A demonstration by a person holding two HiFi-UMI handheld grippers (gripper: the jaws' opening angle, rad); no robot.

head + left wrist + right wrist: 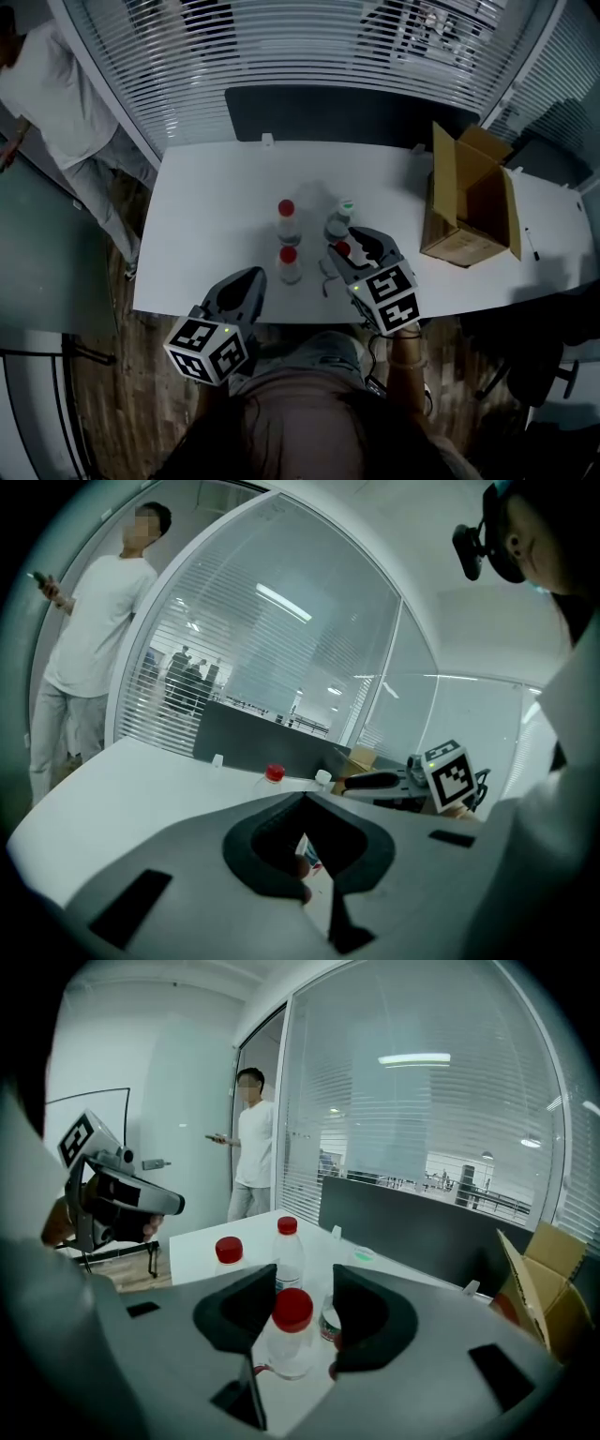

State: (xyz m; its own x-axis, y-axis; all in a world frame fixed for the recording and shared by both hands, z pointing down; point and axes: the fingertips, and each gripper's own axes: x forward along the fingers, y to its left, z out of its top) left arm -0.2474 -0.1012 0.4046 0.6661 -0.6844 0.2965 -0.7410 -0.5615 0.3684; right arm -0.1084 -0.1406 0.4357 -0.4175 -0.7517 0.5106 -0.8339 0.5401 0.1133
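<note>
You're standing in an office. A long white desk (206, 216) has a dark divider screen (347, 112) along its back edge. Glass partition walls (422, 1101) hung with slatted blinds (309, 47) enclose the room. An open cardboard box (469, 202) sits on the desk.

The clear plastic bottle with a red cap (286, 1349) is glossy and smooth. The white tabletop (216, 206) is smooth with a faint sheen. The brown cardboard box (469, 211) is matt. The right gripper (341, 242) is matt grey plastic, its jaws lined with dull black pads (239, 1312). The floor (112, 394) is brown wood planks.
</note>
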